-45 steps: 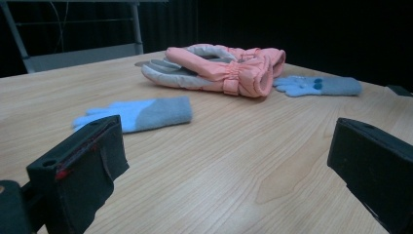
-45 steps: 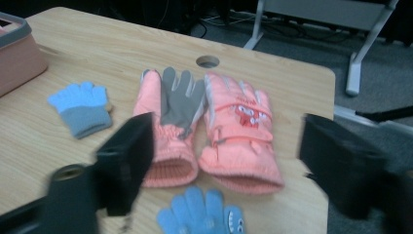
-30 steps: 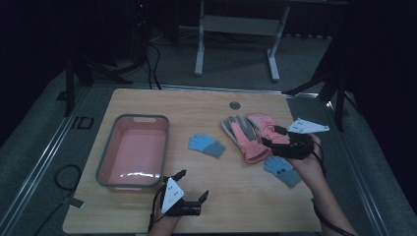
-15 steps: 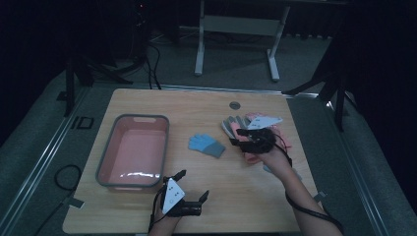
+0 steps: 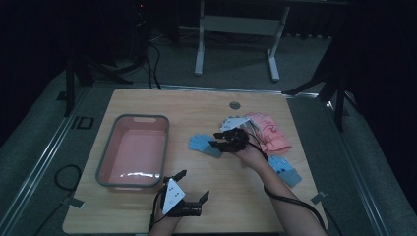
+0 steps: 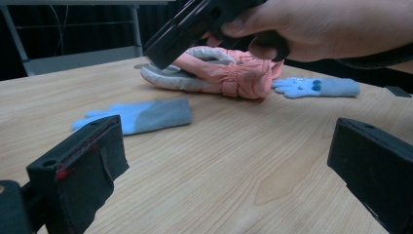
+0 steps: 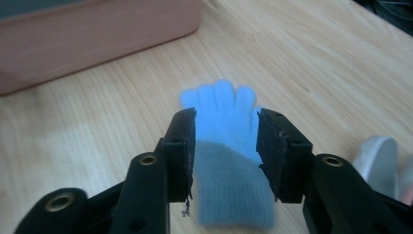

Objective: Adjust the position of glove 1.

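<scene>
Right tongs (image 7: pixel 224 146) over the blue glove (image 7: pixel 229 161), jaws either side of its palm, partly apart and just lately closing in, pads not yet pressing on the knit. Glove flat on the table (image 7: pixel 316 58), fingers toward the pink tub (image 7: pixel 97 34), cuff toward the tongs. From above: same tongs (image 5: pixel 219 141) at the right edge of that blue glove (image 5: pixel 200 144), held in the right hand (image 5: pixel 251 155), forearm in from the lower right.

Left tongs (image 5: pixel 194 186) near the table's front edge, below the pink tub (image 5: pixel 133 147) and well apart from the blue glove; jaws wide apart, nothing between them. Along the left tongs (image 6: pixel 224 170): bare wood between the two black jaws, blue glove (image 6: pixel 141 114) lying beyond them.

Right of the blue glove: a pink padded mitten (image 5: pixel 268 133) on a grey-white one, the pair touching, just behind the right hand. Second blue glove (image 5: pixel 285 169) farther right and nearer the front edge, beside the right forearm. Small round disc (image 5: pixel 234 104) set in the table behind the mittens.
</scene>
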